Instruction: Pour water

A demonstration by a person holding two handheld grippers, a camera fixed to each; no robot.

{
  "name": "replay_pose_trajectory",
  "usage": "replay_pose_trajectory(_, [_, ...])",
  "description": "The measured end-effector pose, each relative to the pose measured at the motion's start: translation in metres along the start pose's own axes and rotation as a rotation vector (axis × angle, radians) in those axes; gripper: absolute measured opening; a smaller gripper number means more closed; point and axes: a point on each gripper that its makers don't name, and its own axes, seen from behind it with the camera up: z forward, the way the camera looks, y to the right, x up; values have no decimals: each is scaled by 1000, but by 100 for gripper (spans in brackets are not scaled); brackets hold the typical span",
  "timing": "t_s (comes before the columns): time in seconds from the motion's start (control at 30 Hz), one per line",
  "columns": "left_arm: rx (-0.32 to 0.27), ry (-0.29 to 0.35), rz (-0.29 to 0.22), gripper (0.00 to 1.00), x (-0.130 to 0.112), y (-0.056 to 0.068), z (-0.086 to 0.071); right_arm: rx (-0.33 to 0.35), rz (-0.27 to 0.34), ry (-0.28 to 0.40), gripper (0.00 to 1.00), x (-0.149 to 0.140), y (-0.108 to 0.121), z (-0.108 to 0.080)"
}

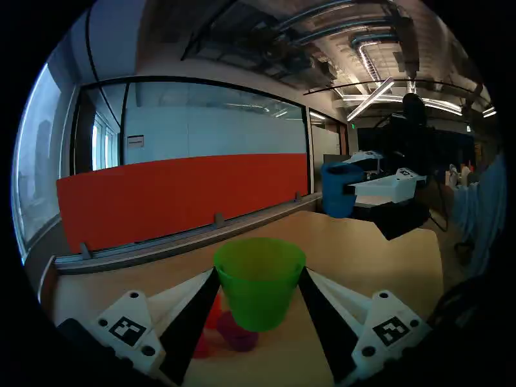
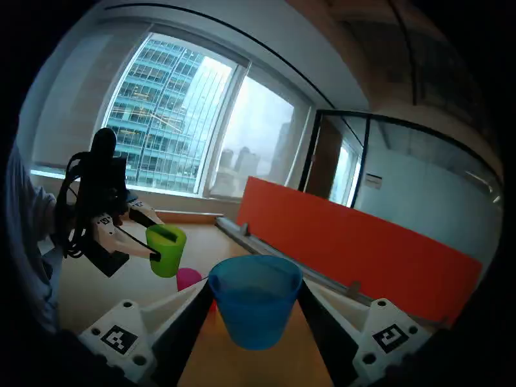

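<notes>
left gripper view: the left gripper (image 1: 259,276) holds a green cup (image 1: 260,287) between its two fingers, one finger pressing on each side of the cup wall just below the rim. the cup sits upright with its open mouth facing up, and it is raised above a light wooden table (image 1: 361,251). below the green cup, a pink cup (image 1: 235,332) stands on the table, with a red object (image 1: 209,319) just beside it, partly hidden by the left finger. farther off, across the table, the right gripper (image 1: 351,187) holds a blue cup (image 1: 337,190) upright, well apart from the green cup. an orange panel (image 1: 180,193) runs along the far edge of the table, under a glass wall. right gripper view: the right gripper clamps the blue cup between both fingers, just below its rim, mouth up; whether the cup contains water cannot be told. to the left, the left gripper carries the green cup roughly upright above the table, with the pink cup just below and beside it. a person's sleeve (image 2: 26,238) shows at the left edge, behind that gripper. a large window (image 2: 174,129) with tall buildings outside stands behind.
</notes>
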Motion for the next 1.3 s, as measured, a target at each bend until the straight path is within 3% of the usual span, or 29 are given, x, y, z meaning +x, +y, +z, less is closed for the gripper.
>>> replay_pose_trajectory(0.2, [1, 4, -8, 86, -3, 1, -6, 19, -57, 3, 91, 8, -3, 10])
replay_pose_trajectory(0.73, [-38, 28, -9, 86, 1, 21, -23, 61, -240, 20, 91, 34, -14, 38])
replay_pose_trajectory(1.3, [-70, 32, -29, 86, 2, 33, -25, 72, -422, 53, 91, 67, -16, 66])
